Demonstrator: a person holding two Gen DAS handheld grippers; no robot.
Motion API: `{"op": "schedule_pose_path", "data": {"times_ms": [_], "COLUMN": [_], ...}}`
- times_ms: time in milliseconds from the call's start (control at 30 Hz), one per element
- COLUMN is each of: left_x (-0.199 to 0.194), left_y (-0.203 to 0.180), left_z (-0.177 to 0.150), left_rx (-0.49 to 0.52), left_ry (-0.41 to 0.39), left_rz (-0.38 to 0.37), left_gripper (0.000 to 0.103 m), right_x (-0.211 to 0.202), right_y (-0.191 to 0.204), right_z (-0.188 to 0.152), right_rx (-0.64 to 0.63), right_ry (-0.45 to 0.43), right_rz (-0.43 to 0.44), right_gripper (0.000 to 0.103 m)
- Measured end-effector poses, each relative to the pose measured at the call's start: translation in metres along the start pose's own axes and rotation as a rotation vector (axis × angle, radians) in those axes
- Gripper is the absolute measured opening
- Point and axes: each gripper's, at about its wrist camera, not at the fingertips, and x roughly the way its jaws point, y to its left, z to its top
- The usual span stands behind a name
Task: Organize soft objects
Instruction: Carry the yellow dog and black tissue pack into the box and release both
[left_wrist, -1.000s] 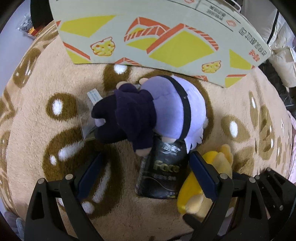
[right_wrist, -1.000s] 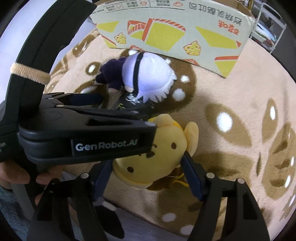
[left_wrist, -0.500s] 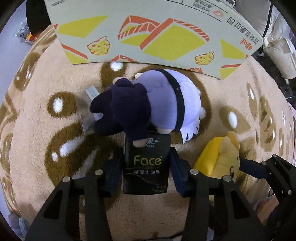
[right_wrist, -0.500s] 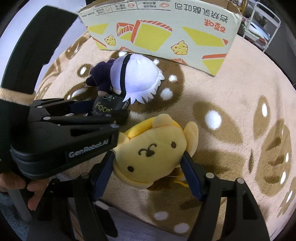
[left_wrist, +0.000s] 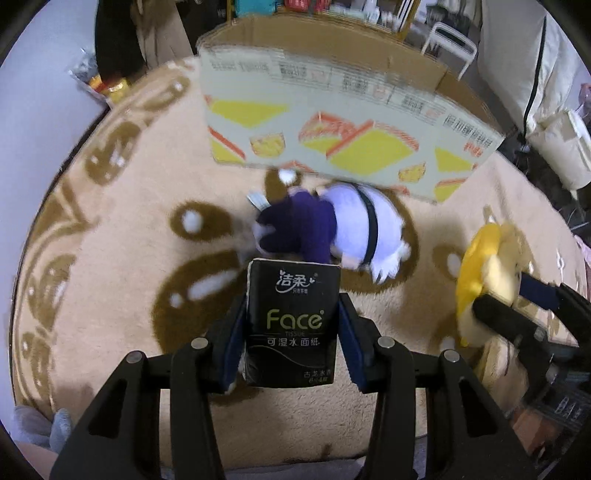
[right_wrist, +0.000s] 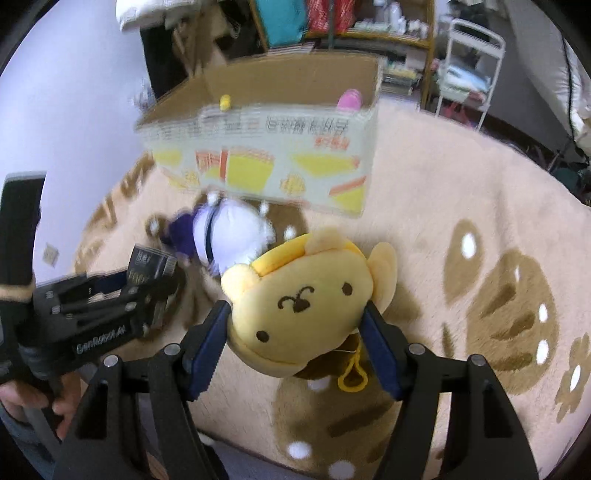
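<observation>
My left gripper (left_wrist: 292, 332) is shut on a black "Face" tissue pack (left_wrist: 293, 317) and holds it above the rug. My right gripper (right_wrist: 297, 332) is shut on a yellow dog plush (right_wrist: 303, 302), also lifted; the plush shows at the right of the left wrist view (left_wrist: 484, 273). A purple and white plush doll (left_wrist: 332, 229) lies on the rug in front of the open cardboard box (left_wrist: 343, 122). In the right wrist view the doll (right_wrist: 225, 232) lies below the box (right_wrist: 273, 155), and the left gripper with the pack (right_wrist: 147, 269) is at the left.
A beige rug with brown patterns (right_wrist: 480, 258) covers the floor. Yellow and pink items (right_wrist: 349, 99) sit inside the box. Shelves (right_wrist: 351, 22) and a white rack (right_wrist: 469, 70) stand behind it. A small clear packet (left_wrist: 258, 199) lies by the doll.
Both grippers have risen and pulled back from the rug. The left lifted the tissue pack from under the doll. The right closed on the yellow plush and raised it.
</observation>
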Motion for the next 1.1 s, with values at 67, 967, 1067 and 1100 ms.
{"op": "schedule_pose_path", "data": {"times_ms": [67,967,1067,1100], "left_x": [-0.017,-0.126,-0.124,-0.122], "left_y": [0.006,0.021,0.019,0.019], "left_z": [-0.003,0.073,0.090,0.095], "left_rx": [-0.002,0.072,0.086,0.088], "left_ry": [-0.049,-0.556,-0.571,-0.572], "left_rz": [-0.004,0.095,0.106,0.104], "left_gripper": [0.045,0.045,0.045,0.045], "right_x": [-0.014,-0.081,-0.081,-0.081], "right_y": [-0.008,0.025,0.028,0.029], "right_z": [0.003,0.087,0.104,0.109], "right_rx": [0.025,-0.069,-0.087,-0.092], "right_ry": [-0.066,-0.437,-0.451,-0.454], "right_rz": [0.017,0.117,0.122,0.125], "right_gripper": [0.074,0.074,0.074,0.074]}}
